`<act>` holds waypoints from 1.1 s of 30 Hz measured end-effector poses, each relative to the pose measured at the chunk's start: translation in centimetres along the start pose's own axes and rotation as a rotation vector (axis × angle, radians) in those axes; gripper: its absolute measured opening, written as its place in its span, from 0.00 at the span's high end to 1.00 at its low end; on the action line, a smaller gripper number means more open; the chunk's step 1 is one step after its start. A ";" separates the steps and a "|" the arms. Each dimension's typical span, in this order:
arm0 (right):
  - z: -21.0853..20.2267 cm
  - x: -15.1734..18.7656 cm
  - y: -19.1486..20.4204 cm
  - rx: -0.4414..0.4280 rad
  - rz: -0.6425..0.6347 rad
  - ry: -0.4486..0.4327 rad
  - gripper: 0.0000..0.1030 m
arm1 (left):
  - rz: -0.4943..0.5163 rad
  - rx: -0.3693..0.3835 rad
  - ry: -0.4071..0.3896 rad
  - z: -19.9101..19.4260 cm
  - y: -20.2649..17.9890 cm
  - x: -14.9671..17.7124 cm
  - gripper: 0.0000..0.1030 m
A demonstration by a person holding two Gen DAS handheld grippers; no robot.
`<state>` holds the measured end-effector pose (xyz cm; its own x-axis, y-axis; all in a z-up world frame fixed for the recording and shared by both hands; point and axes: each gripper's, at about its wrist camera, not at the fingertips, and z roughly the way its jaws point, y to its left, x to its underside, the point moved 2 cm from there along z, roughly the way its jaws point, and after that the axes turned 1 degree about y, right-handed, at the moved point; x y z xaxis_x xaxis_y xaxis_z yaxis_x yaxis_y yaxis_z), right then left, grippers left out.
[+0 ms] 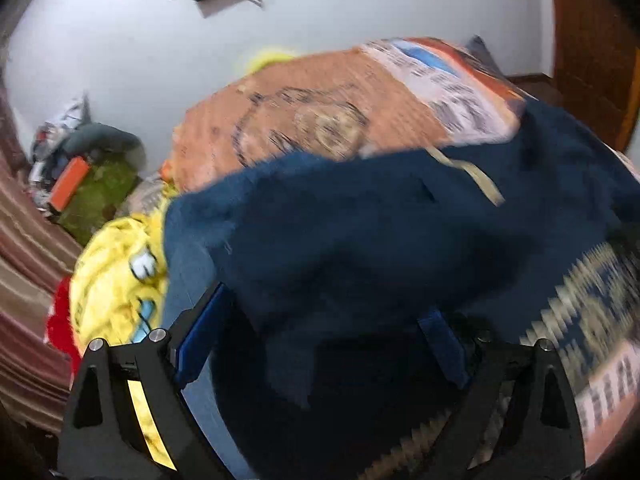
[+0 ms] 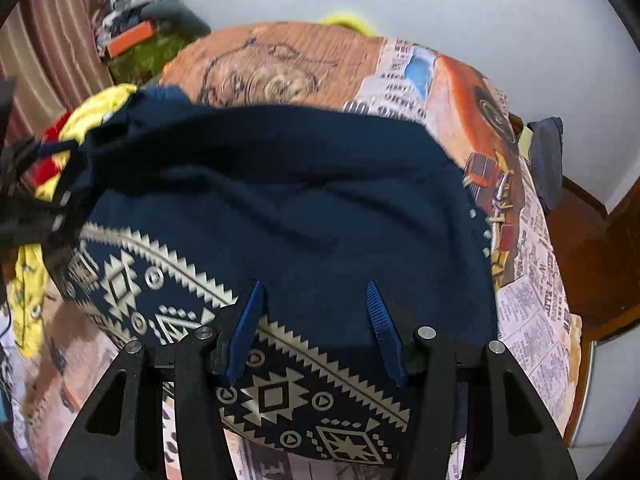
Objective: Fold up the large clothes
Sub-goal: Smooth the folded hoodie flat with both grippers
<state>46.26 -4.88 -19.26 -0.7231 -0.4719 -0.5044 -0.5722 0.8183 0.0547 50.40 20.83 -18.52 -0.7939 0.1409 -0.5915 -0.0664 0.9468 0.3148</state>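
A large navy garment (image 2: pixel 304 208) with a cream geometric band (image 2: pixel 280 392) lies spread on the bed's orange printed cover (image 2: pixel 280 64). It also fills the left wrist view (image 1: pixel 360 240), bunched and blurred. My left gripper (image 1: pixel 332 312) is open, its blue fingers (image 1: pixel 204 332) wide apart with navy cloth draped between them. My right gripper (image 2: pixel 316 292) is open just above the garment's patterned band, holding nothing.
A yellow cartoon-print cloth (image 1: pixel 116 280) and a red item (image 1: pixel 60 324) lie at the bed's left edge. A heap of things with an orange box (image 1: pixel 68 182) sits by the white wall. A wooden door (image 1: pixel 592 52) stands to the right.
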 end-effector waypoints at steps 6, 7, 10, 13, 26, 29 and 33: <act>0.6 -0.2 0.4 -0.040 0.050 -0.010 0.51 | -0.259 0.013 0.008 2.1 5.6 -3.8 0.08; 0.5 -0.5 0.7 -0.038 0.048 -0.020 0.51 | -0.283 -0.020 0.004 2.0 6.3 -4.2 0.08; 0.0 -1.7 1.9 -0.083 0.052 -0.055 0.51 | -0.345 -0.087 -0.048 0.8 8.3 -5.3 0.08; -0.5 -2.7 3.3 -0.124 0.052 -0.090 0.51 | -0.382 -0.032 -0.073 -0.7 9.2 -5.0 0.08; 1.1 -0.1 4.2 -0.164 0.070 -0.018 0.39 | -0.129 0.301 0.015 -3.9 -2.5 4.9 0.08; 0.5 0.9 2.9 -0.117 0.069 0.005 0.38 | -0.124 0.270 0.020 -3.1 -3.6 6.7 0.07; 0.1 2.4 0.8 -0.001 0.055 0.043 0.38 | -0.230 0.308 0.038 -3.1 -2.0 8.1 0.05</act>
<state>44.17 -5.33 -20.53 -0.7690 -0.4402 -0.4635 -0.5318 0.8429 0.0817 42.20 19.23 -21.62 -0.8015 -0.0911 -0.5911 -0.0658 0.9958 -0.0641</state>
